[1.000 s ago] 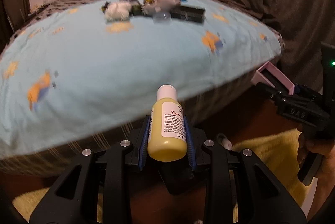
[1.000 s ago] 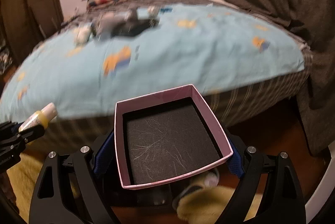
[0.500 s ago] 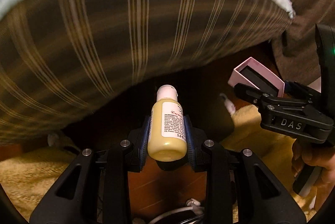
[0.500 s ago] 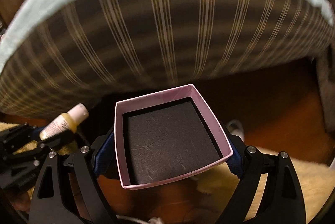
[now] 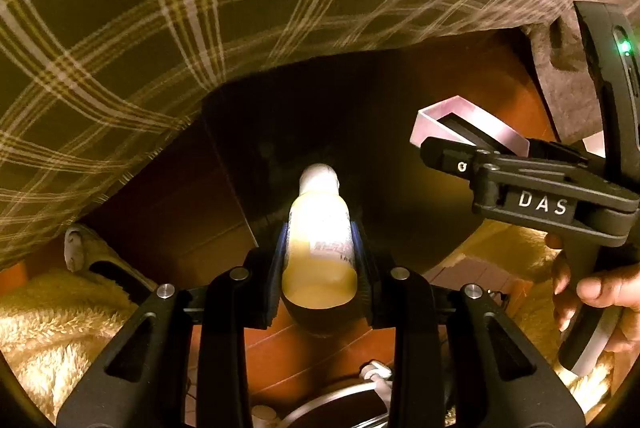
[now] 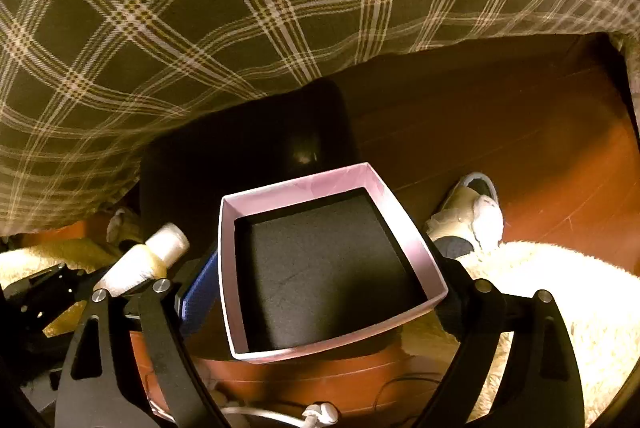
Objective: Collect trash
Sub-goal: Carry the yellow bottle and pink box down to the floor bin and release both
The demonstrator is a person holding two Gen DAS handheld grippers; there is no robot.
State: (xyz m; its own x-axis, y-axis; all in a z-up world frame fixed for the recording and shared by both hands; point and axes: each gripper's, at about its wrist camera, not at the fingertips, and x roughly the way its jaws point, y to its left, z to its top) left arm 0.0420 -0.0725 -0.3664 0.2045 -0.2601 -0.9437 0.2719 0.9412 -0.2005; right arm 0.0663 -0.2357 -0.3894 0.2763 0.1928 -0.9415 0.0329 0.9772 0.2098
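The left gripper [image 5: 319,248] points steeply down with its fingers clamped on a small yellow bottle [image 5: 319,244], white cap forward, above a dark bin [image 5: 304,131] standing on the wooden floor [image 6: 520,147] beside the plaid bedspread [image 5: 160,7]. The right gripper [image 6: 320,268] has its fingers set wide and pressed on the sides of a pink box [image 6: 320,268] with a black lining, also over the bin. A slipper [image 6: 472,211] lies by the fluffy rug [image 6: 560,288].
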